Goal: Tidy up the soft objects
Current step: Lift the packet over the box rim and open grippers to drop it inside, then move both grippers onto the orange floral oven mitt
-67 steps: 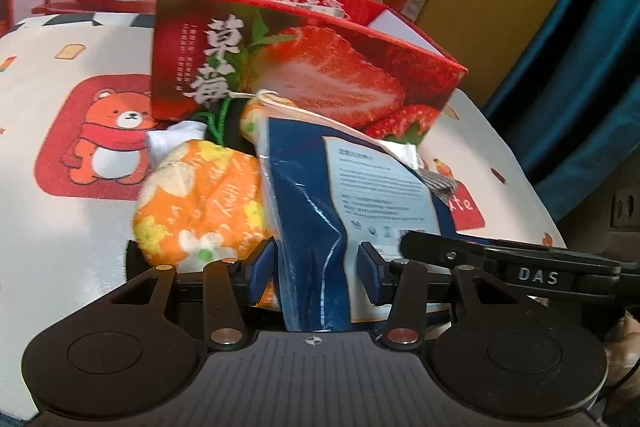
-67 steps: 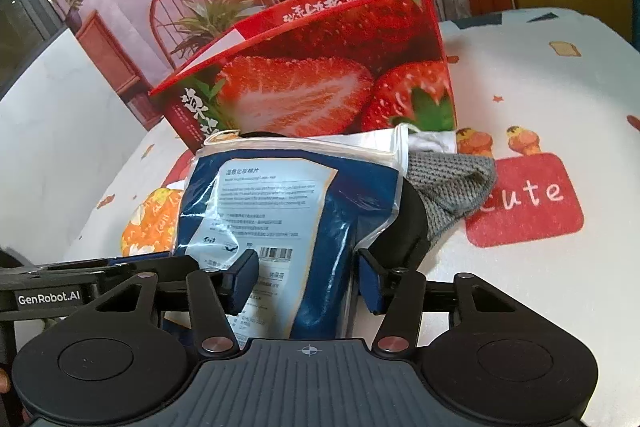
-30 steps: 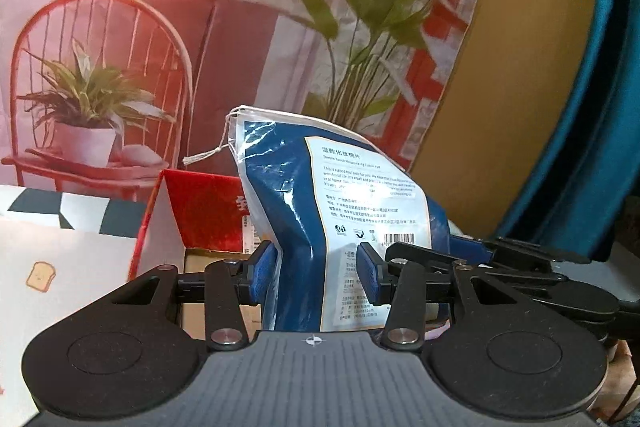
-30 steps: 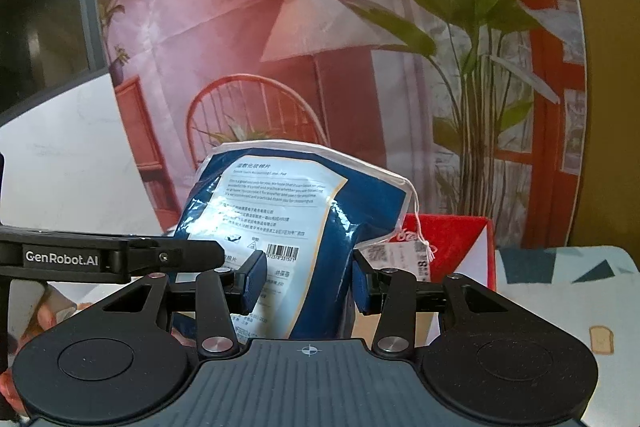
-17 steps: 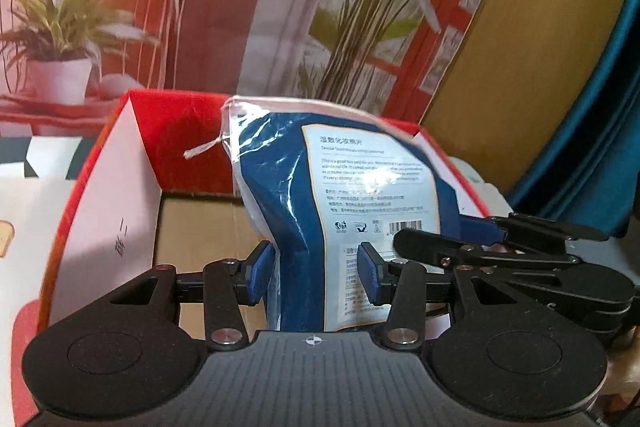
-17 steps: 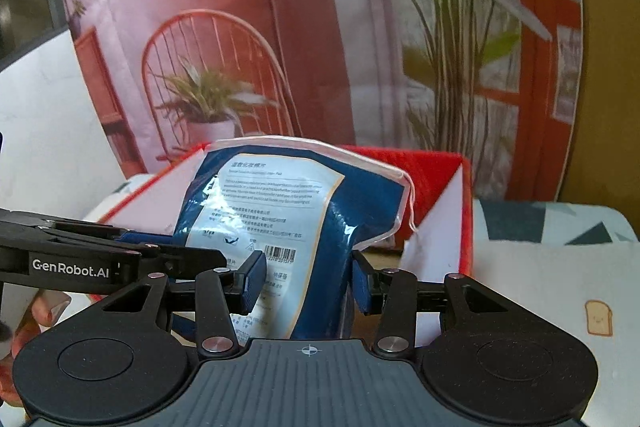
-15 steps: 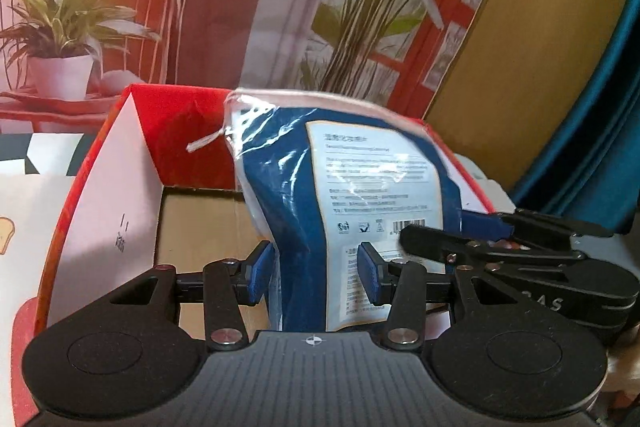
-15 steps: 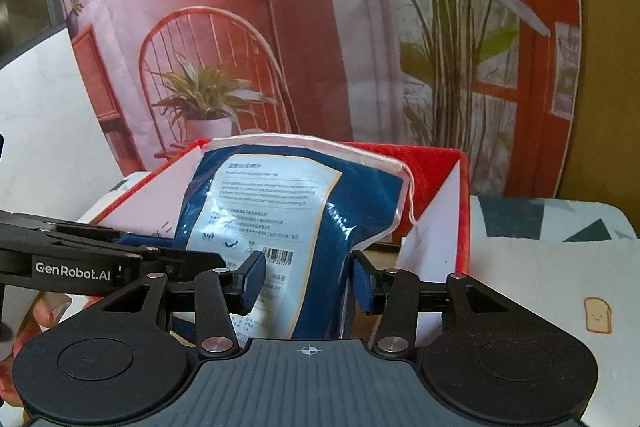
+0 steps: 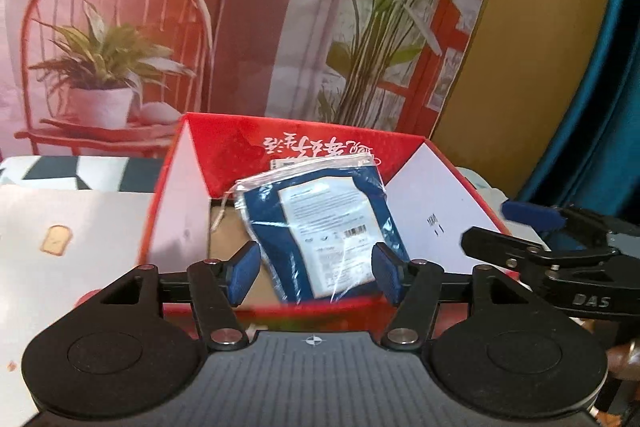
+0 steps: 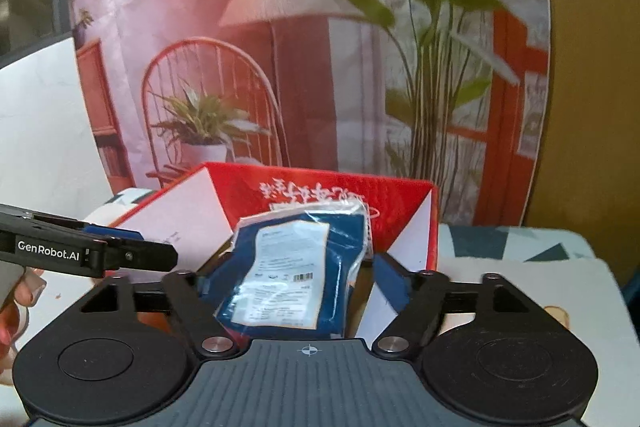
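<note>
Since half a second ago, when both sets of blue pads pinched the blue packet (image 9: 324,231) above the red strawberry box (image 9: 424,195), the jaws of both tools have just been opening and the packet has dropped into the box. It now leans tilted against the far red wall, resting on the cardboard floor, with its white label facing me. My left gripper (image 9: 316,273) stands wide apart and grips nothing; the packet lies beyond it at twelve o'clock, clear of both pads. My right gripper (image 10: 292,281) is likewise spread and empty, the packet's lower edge showing between its pads, apparently loose. Its long axis runs from about five o'clock to eleven o'clock in the left view. Neither tool seems clearly nearer. I judge both can withdraw toward six o'clock.
</note>
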Demonstrator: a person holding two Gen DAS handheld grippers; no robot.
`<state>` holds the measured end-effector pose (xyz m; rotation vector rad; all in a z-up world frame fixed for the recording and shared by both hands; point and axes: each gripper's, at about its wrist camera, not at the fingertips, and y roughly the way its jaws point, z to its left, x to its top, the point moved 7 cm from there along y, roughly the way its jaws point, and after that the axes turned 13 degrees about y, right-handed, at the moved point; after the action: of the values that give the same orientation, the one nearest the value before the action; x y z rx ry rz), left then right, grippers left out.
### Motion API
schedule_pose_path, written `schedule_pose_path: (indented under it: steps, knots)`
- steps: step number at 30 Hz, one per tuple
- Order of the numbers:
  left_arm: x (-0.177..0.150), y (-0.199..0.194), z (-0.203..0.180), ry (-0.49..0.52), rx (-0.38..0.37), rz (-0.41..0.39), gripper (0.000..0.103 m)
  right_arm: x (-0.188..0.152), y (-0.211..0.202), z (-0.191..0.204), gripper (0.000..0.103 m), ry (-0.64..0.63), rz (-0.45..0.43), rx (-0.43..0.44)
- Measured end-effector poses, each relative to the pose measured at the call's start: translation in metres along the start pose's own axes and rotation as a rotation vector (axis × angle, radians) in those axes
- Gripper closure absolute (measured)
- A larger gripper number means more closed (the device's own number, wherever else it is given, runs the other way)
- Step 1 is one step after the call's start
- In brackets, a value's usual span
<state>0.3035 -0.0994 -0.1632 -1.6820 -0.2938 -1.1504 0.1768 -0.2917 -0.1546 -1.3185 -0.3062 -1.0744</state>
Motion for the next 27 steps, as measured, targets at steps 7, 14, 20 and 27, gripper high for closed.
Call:
schedule_pose_path:
  steps: [7, 14, 20, 27]
  knots:
    - [-0.038, -0.047, -0.006, 0.06, 0.059, -0.027, 0.035, -0.039, -0.047, 0.026, 0.0, 0.006, -0.056, 0.023]
    - [-0.079, -0.075, -0.011, 0.05, 0.086, -0.024, 0.035, -0.108, -0.059, 0.041, 0.0, 0.085, 0.033, 0.057]
    - [-0.117, -0.076, -0.017, 0.042, 0.094, 0.013, 0.035, -0.151, -0.052, 0.05, 0.0, 0.089, 0.116, 0.05]
    - [-0.146, -0.065, -0.012, 0.002, 0.083, 0.058, 0.035, -0.174, -0.043, 0.054, 0.0, 0.035, 0.133, 0.016]
